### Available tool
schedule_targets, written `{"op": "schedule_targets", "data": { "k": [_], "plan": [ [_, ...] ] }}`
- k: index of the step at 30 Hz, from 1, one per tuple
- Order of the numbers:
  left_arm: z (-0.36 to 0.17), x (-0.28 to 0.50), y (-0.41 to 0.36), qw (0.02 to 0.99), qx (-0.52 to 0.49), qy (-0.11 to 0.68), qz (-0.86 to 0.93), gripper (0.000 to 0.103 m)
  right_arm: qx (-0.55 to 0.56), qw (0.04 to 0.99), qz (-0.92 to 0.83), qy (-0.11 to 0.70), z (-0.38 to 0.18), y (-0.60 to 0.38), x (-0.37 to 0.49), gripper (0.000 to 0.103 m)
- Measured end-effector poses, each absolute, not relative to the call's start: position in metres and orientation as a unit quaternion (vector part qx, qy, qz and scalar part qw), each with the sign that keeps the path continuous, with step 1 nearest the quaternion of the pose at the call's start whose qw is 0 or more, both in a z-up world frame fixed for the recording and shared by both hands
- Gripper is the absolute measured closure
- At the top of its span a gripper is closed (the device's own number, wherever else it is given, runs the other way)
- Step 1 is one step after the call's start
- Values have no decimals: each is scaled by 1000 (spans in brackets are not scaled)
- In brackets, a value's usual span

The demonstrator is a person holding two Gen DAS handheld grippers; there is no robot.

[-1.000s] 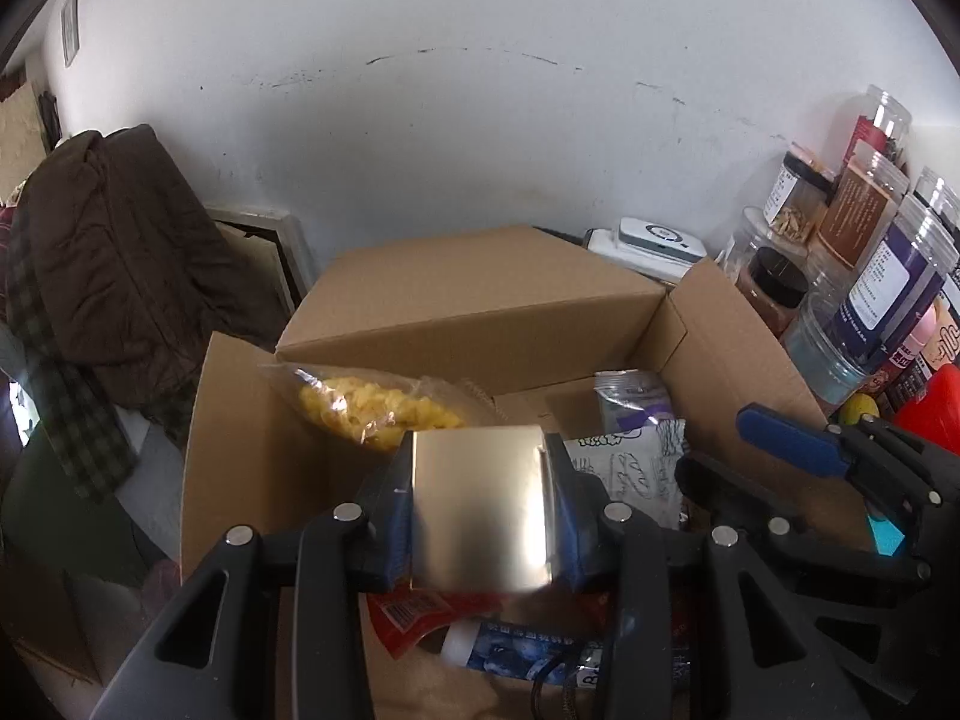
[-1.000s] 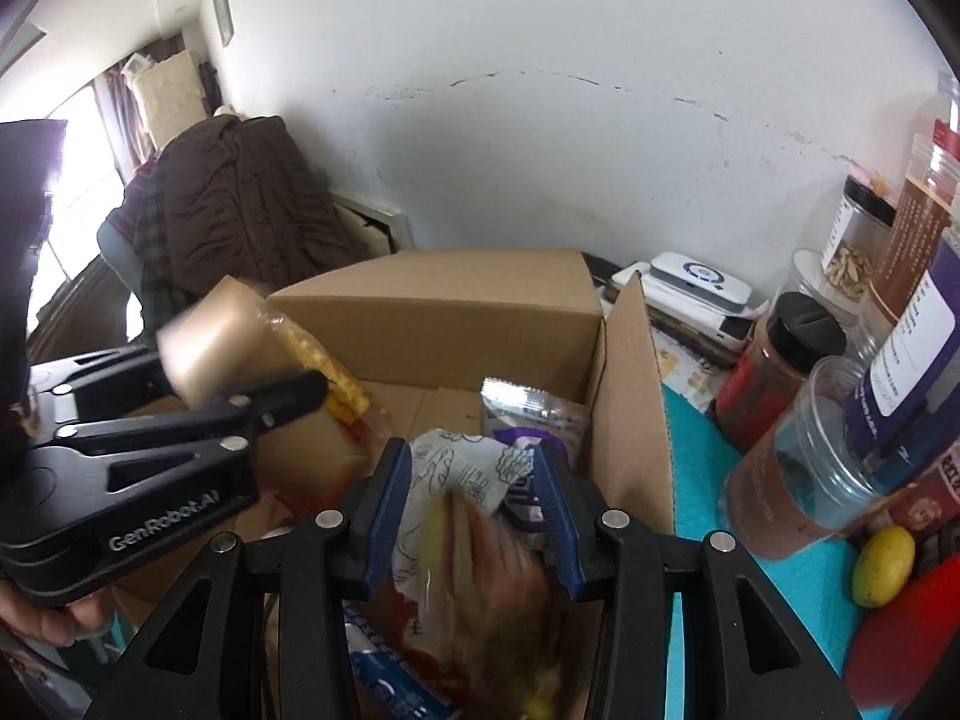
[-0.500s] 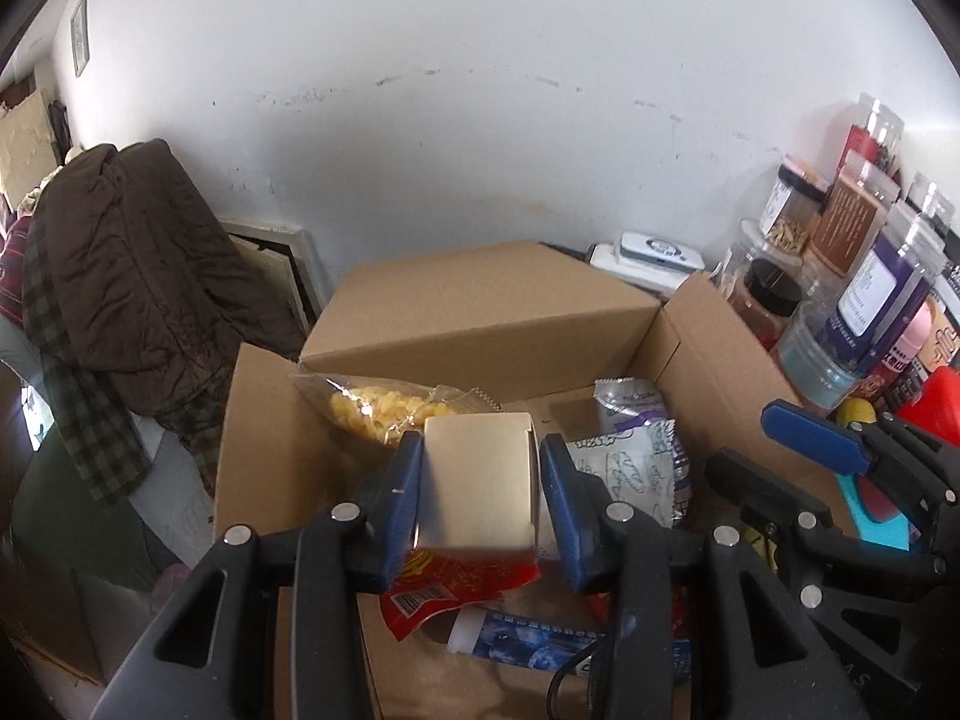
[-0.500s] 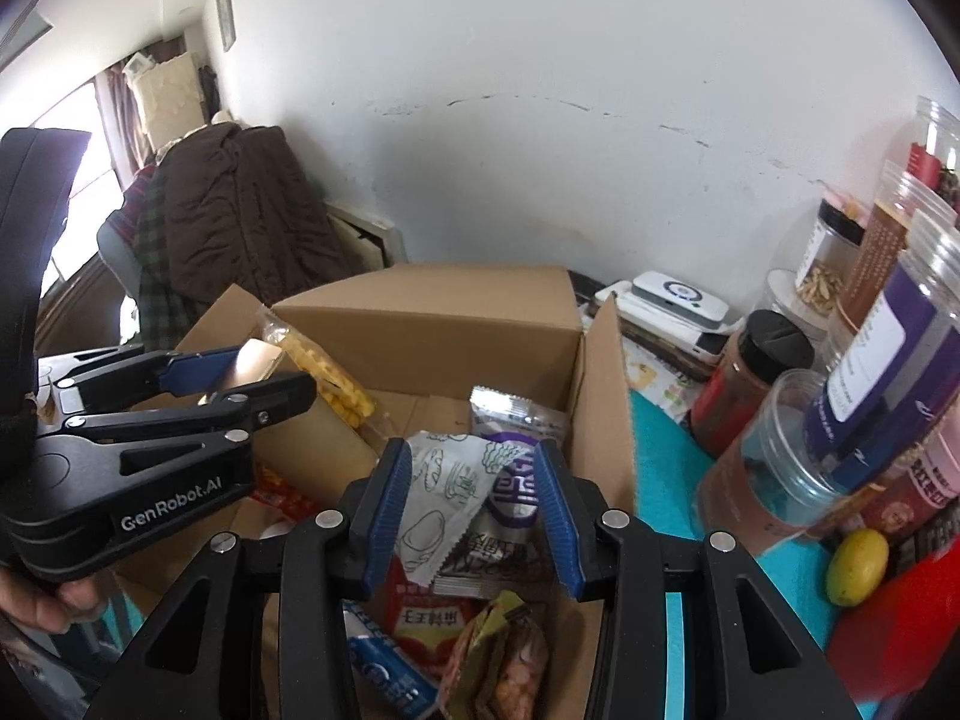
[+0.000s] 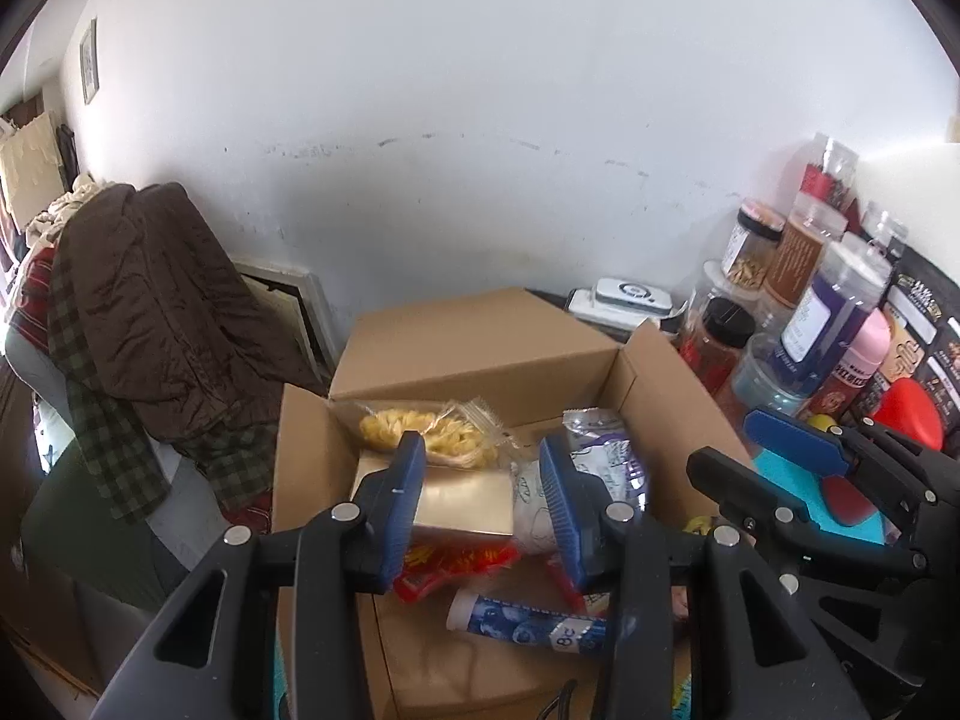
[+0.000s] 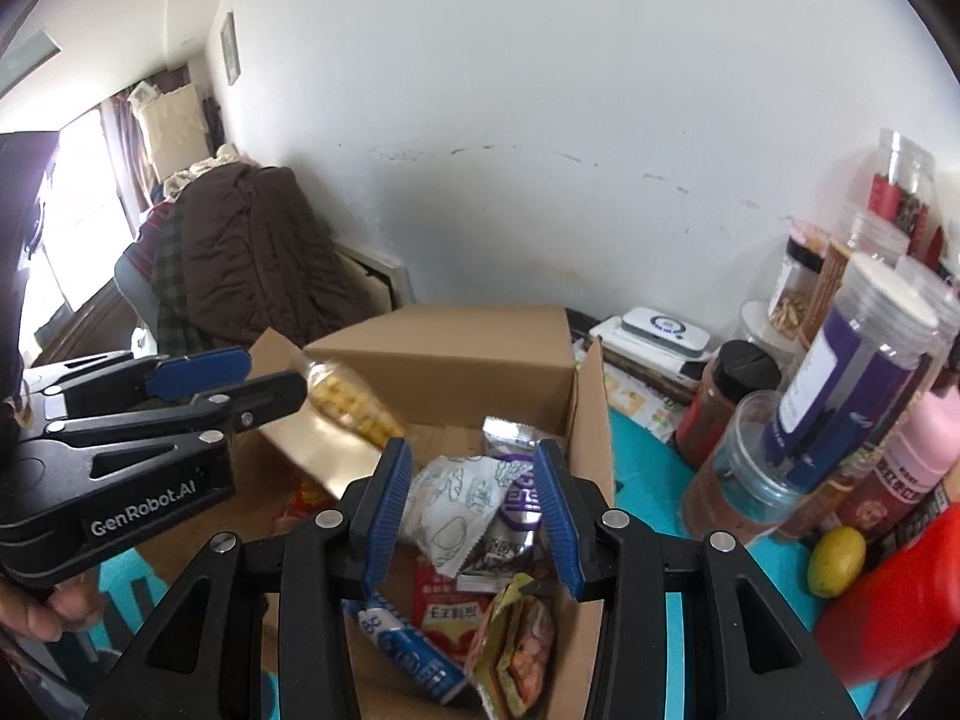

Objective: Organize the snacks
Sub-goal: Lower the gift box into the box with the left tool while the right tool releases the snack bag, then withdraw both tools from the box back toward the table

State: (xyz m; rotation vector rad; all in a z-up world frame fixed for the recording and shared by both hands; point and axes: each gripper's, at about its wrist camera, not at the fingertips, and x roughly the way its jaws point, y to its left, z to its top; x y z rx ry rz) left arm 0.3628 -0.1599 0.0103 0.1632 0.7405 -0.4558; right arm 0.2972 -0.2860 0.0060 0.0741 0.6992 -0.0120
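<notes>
An open cardboard box [image 5: 666,378] [image 6: 594,414] holds several snacks. A gold box [image 5: 462,501] lies inside at the left, under a clear bag of yellow puffs [image 5: 420,429] [image 6: 354,408]. A white and purple packet [image 5: 606,468] [image 6: 474,498], a red packet [image 5: 456,564] [image 6: 447,606] and a blue tube [image 5: 522,624] [image 6: 408,657] lie beside it. My left gripper [image 5: 483,510] is open and empty above the gold box. My right gripper [image 6: 474,522] is open and empty above the packets.
Tall jars and bottles [image 6: 852,396] [image 5: 822,312] crowd the teal table [image 6: 636,468] right of the box, with a lemon [image 6: 837,561] and a red item [image 6: 894,612]. A white device [image 6: 660,330] sits behind. A chair draped in a brown coat [image 5: 132,300] stands at the left.
My left gripper let go of the gold box, which now lies in the cardboard box, and drew back and up. My right gripper released a packet earlier and also rose.
</notes>
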Motion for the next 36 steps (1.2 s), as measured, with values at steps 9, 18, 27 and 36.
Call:
{"op": "schedule_targets", "data": {
  "k": [9,18,27,36],
  "plan": [
    [49,329,-151,914,76,322,-236,64,26,952,-10,306,47,-277,265,54],
    [88,286,-136,926,74,280,-240,64,11,963,-7,270,81,-260,228,45],
    [104,246,-113,934,69,262,-230,63,-14,971,-8,237,103,-240,181,20],
    [103,203,-84,947,67,232,-210,19,-24,971,-23,235,99,-222,139,13]
  ]
}}
